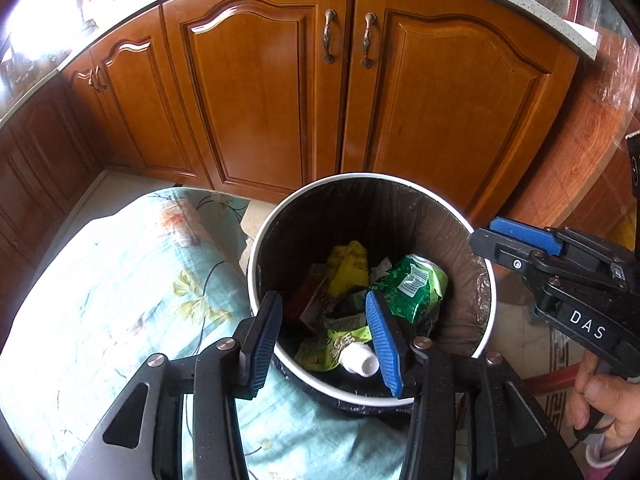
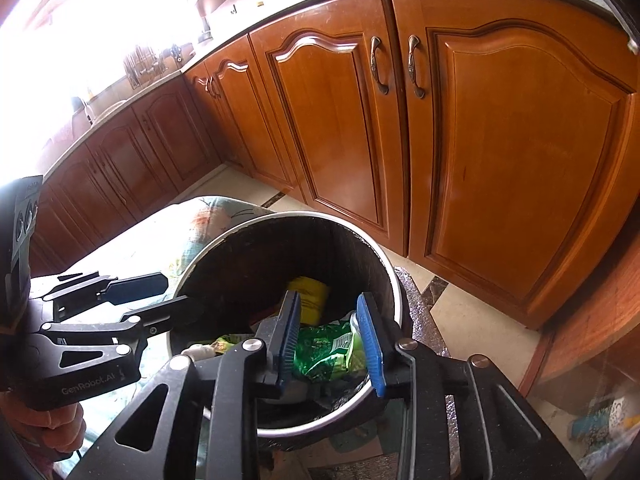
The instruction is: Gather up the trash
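A round white-rimmed trash bin (image 1: 486, 276) with a dark liner stands on the floor and holds a green crumpled packet (image 1: 416, 284), a yellow wrapper (image 1: 348, 268), a lime pouch with a white cap (image 1: 358, 360) and other scraps. My left gripper (image 1: 326, 340) hangs open and empty over the bin's near rim. My right gripper (image 2: 330, 340) is open and empty above the bin (image 2: 394, 280), over the green packet (image 2: 324, 348). Each gripper shows in the other's view: the right gripper (image 1: 500, 236) at right, the left gripper (image 2: 168, 292) at left.
Wooden cabinet doors (image 1: 272, 92) with metal handles stand right behind the bin. A pale blue floral cushion (image 1: 120, 280) lies left of the bin, touching it. A wooden table under clear plastic (image 1: 592, 152) is at the right. Small items lie on the floor (image 2: 596, 424) at far right.
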A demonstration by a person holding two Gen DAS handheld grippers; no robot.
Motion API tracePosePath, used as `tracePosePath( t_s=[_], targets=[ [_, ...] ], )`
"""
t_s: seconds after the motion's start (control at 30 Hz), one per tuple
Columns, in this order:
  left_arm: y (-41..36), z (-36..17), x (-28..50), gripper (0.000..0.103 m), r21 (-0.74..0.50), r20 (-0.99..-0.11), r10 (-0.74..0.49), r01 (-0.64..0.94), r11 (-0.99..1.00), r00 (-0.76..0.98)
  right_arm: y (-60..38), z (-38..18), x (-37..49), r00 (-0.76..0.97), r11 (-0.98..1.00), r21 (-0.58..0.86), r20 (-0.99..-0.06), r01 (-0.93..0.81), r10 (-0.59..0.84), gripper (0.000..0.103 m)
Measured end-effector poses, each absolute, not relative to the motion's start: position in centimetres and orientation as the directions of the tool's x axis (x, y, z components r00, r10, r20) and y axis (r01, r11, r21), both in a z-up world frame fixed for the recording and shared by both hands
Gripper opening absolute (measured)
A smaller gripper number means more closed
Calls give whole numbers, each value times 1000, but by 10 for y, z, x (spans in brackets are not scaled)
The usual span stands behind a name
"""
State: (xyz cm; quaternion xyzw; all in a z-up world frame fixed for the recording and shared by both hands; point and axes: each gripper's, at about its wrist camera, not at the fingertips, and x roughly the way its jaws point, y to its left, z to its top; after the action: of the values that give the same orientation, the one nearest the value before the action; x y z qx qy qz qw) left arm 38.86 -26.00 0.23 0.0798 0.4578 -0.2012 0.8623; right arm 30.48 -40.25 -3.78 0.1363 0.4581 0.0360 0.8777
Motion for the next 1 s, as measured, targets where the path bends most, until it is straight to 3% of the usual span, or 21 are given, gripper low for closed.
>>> tracePosePath(
  t_s=[0.1, 0.17, 0.27, 0.4, 0.53, 0.73, 1.0],
  targets=[
    [-244, 5, 377, 49, -87, -808, -293, 389, 917, 511, -400, -33, 295, 589, 953, 295, -782, 65, 202, 45],
    [-229, 5, 366, 54, -125, -799, -307, 357, 926, 517, -399, -28, 285, 609, 945, 321, -764, 70, 214, 67],
    [-206, 2, 344, 58, -180, -784, -325, 308, 934, 528, -393, -24, 265, 642, 928, 365, -729, 71, 238, 83],
    [-174, -4, 312, 62, -239, -762, -341, 250, 938, 551, -379, -21, 244, 657, 910, 409, -703, 61, 272, 91],
    [-147, -9, 275, 77, -266, -736, -339, 209, 941, 586, -363, -16, 218, 681, 879, 473, -659, 48, 318, 98],
    [-115, -10, 233, 77, -271, -718, -322, 178, 946, 617, -341, -12, 187, 721, 858, 512, -613, 51, 323, 99],
    [-95, -4, 193, 77, -253, -685, -281, 143, 957, 672, -321, -9, 162, 739, 878, 471, -620, 82, 263, 99]
  ],
)
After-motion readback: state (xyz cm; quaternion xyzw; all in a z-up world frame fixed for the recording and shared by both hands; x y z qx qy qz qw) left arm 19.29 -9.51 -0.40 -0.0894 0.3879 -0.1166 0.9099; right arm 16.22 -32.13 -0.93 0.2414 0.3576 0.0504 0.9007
